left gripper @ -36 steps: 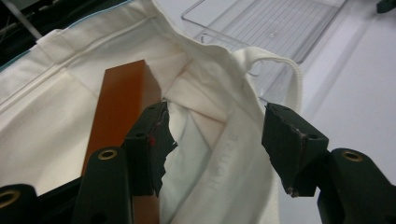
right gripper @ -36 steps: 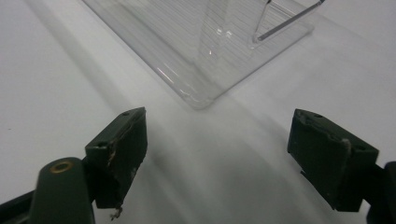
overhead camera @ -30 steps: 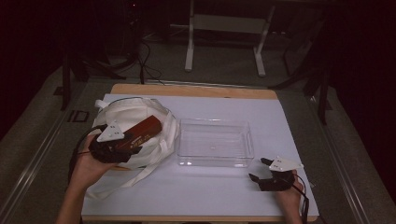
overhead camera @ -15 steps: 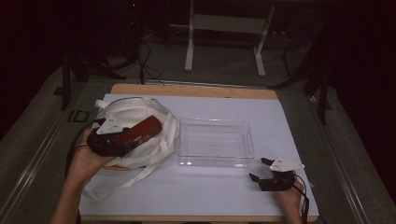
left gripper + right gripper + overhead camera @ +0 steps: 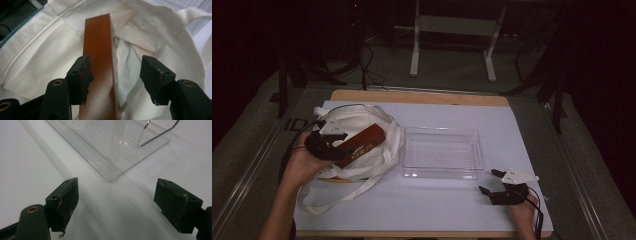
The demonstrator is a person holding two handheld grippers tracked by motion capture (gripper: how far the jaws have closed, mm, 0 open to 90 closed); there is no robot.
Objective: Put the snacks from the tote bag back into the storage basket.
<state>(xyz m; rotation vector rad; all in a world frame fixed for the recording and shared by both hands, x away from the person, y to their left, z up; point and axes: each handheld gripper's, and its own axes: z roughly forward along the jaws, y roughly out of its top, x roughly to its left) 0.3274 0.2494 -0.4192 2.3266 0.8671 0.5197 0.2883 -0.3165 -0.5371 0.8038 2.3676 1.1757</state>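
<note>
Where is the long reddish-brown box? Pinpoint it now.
In the high view, the long reddish-brown box lies at the table's left on the white cloth bag, between the left gripper jaws.

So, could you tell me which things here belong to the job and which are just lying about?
Job in hand: brown box, white tote bag, probably the clear tray.
Lying about: white stand, floor cables.
</note>
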